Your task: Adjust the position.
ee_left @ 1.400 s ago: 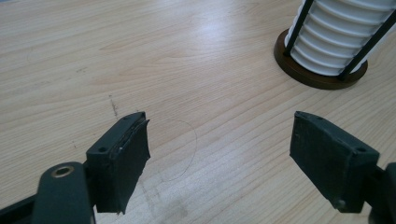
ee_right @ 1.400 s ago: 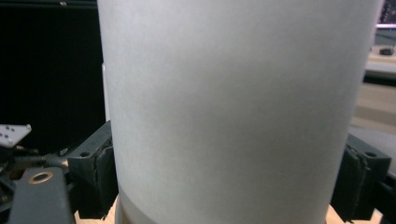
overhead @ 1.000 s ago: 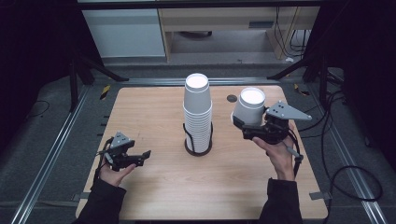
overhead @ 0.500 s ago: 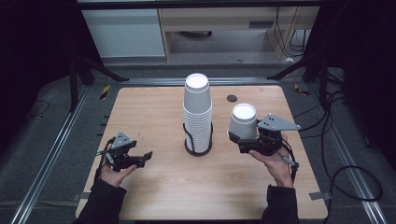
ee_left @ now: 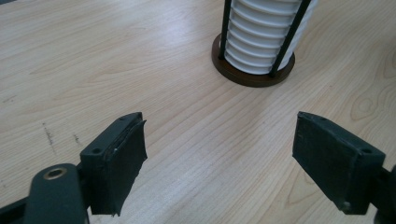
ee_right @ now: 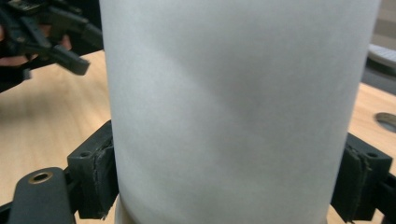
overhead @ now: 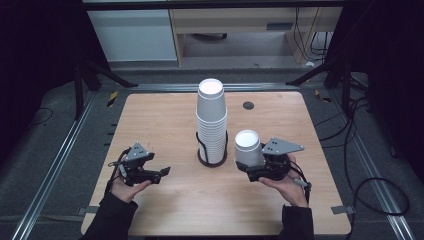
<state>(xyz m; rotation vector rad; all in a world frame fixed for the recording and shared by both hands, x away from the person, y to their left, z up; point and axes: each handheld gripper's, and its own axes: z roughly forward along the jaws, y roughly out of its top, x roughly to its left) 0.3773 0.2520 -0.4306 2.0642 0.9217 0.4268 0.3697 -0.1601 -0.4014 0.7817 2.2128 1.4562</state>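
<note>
High view: right gripper [overhead: 256, 169] pinches a white cup [overhead: 247, 148] low on its wall, one jaw each side, cup upright and mouth up. Cup sits just right of the cup stack [overhead: 211, 120], which stands in a dark wire holder [overhead: 212, 160] mid-table [overhead: 165, 115]. Whether the cup's base touches the table can't be told from here. Left gripper [overhead: 159, 172] is well left of the stack, jaws spread, nothing between them, held low over the wood. A small dark disc [overhead: 248, 105] lies on the table behind the stack.

Left gripper view: jaws wide apart over bare wood, pads [ee_left: 122, 161] touching nothing. Stack base and holder ring [ee_left: 254, 70] are ahead, clear of the jaws. This adds the holder's upright black rods and the ribbed rims of the nested cups.

Right gripper view: the cup wall [ee_right: 238, 107] sits between the jaws, pads [ee_right: 102, 179] pressed on both sides. The left gripper [ee_right: 46, 32] appears far off at upper left, the disc [ee_right: 385, 120] at right edge.
</note>
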